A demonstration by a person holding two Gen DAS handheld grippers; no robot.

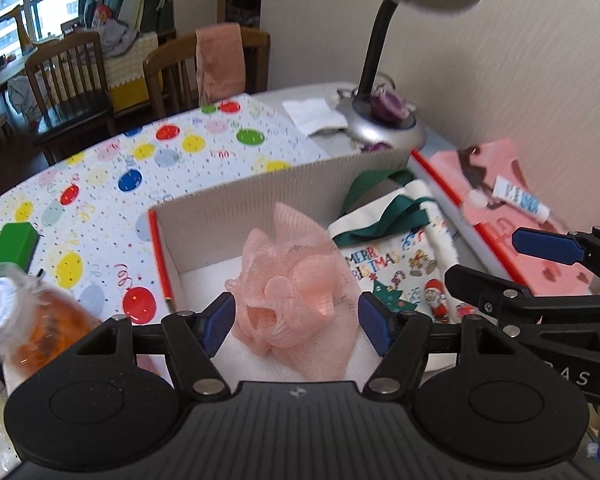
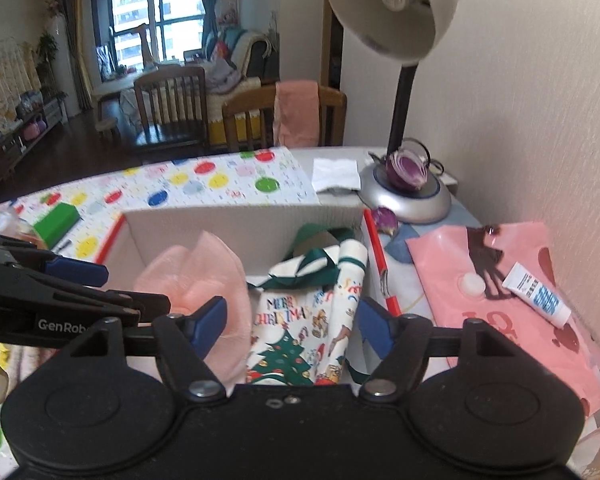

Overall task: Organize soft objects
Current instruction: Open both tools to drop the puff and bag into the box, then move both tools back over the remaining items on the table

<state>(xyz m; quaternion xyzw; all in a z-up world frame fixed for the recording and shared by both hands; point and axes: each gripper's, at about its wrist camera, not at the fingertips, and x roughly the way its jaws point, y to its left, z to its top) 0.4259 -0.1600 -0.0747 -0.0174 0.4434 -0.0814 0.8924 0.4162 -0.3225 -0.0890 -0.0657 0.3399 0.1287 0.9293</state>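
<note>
Pink mesh sponge [image 1: 296, 284] and Christmas bag [image 1: 400, 268] in box [image 1: 260, 204]

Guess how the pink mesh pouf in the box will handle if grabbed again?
The pink mesh pouf looks like gathered netting, so probably very light and squashy. Its loose ruffles would likely collapse between pads, and mesh may snag. It sits slumped against the Christmas bag, so it is unlikely to roll.

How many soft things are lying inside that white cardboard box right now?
2. A peach mesh bath pouf lies on the left side of the white cardboard box; a Christmas-print cloth bag with green straps lies on the right. Something underneath could be hidden.
</note>
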